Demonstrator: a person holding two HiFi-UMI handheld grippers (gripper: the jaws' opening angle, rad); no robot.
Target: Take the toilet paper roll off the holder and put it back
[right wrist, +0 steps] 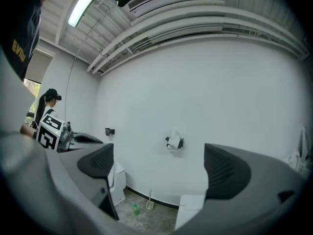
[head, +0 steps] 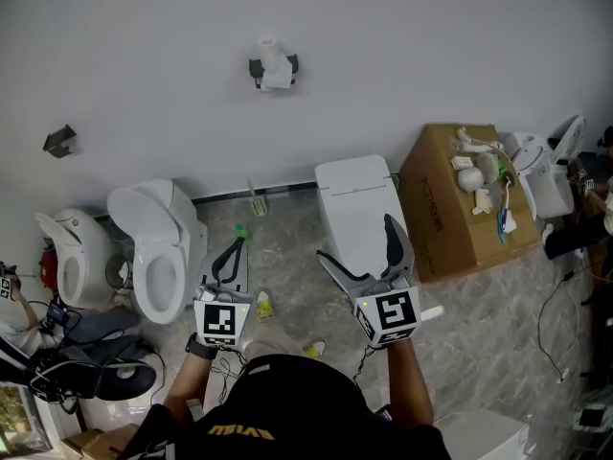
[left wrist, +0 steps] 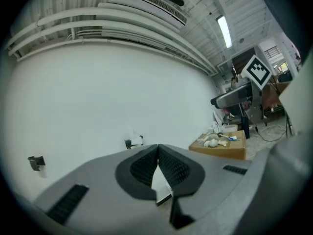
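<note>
- right gripper gapes wide, empty.
- left gripper has its jaws together, empty.
- toilet paper roll sits on its wall holder, well apart from both.

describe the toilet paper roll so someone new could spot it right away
Look at the big white wall behind the toilets. Mounted on it, the toilet paper roll sits on a dark holder. The other dark bracket, far left, is bare.

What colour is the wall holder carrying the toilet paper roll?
Black holder, white toilet paper roll on it; clearest in the head view.
</note>
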